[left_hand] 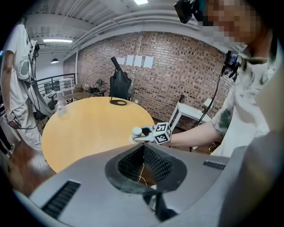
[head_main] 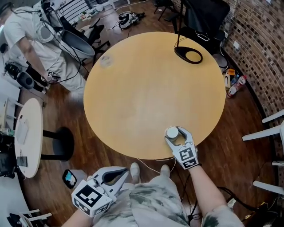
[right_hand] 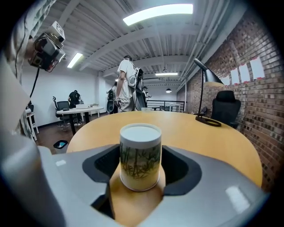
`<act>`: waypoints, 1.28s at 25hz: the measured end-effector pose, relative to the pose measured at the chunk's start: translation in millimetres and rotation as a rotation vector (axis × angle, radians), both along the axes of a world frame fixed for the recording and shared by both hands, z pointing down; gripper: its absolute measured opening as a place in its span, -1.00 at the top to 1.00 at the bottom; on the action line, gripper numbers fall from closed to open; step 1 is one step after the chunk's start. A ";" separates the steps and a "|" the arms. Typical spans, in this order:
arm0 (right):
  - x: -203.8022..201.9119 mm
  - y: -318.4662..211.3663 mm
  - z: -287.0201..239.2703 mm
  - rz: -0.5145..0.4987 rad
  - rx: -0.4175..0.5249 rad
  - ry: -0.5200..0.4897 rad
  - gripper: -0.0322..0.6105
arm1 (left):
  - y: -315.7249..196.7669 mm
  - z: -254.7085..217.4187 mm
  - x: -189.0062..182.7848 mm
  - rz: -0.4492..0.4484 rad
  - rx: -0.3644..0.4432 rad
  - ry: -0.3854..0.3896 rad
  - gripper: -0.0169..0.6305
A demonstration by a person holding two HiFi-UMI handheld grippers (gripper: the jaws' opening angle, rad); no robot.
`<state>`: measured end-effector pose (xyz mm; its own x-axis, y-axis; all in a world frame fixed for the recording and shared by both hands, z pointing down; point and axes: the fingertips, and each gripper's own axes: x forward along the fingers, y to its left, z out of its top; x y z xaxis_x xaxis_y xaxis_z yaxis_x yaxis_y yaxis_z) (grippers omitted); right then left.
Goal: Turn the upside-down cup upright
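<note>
Right tool (head_main: 178, 135) brackets the upside-down cup (right_hand: 140, 157) — contact unclear.

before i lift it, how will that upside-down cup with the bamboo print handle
The bamboo-print cup looks like thin paper, so probably light and easily crushed if the right tool squeezes hard. Its smooth wall may slip. Standing on its wide rim on the round table, it should resist tipping.

I look down on a round, pale wooden surface (head_main: 151, 88) that stands on a dark plank floor (head_main: 239, 142). A brick wall (head_main: 257, 40) runs along the right, with a black office chair (head_main: 204, 15) near it. White chairs (head_main: 266, 133) stand lower right and a small white round table (head_main: 29, 133) at left. A strip light (right_hand: 157, 13) glows on the ribbed ceiling.
</note>
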<state>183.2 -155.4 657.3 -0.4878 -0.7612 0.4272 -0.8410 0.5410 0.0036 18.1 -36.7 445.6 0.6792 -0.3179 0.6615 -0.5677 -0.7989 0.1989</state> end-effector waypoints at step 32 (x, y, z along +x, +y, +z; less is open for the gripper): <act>-152.4 361.0 -118.9 0.258 -0.250 -0.030 -0.25 | 211.5 7.5 -164.9 0.162 0.020 0.278 0.92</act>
<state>30.8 205.6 538.4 -0.3084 -0.7346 0.6043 -0.9478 0.2918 -0.1289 -146.8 174.9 453.0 0.8758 -0.2020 0.4383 -0.3591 -0.8795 0.3123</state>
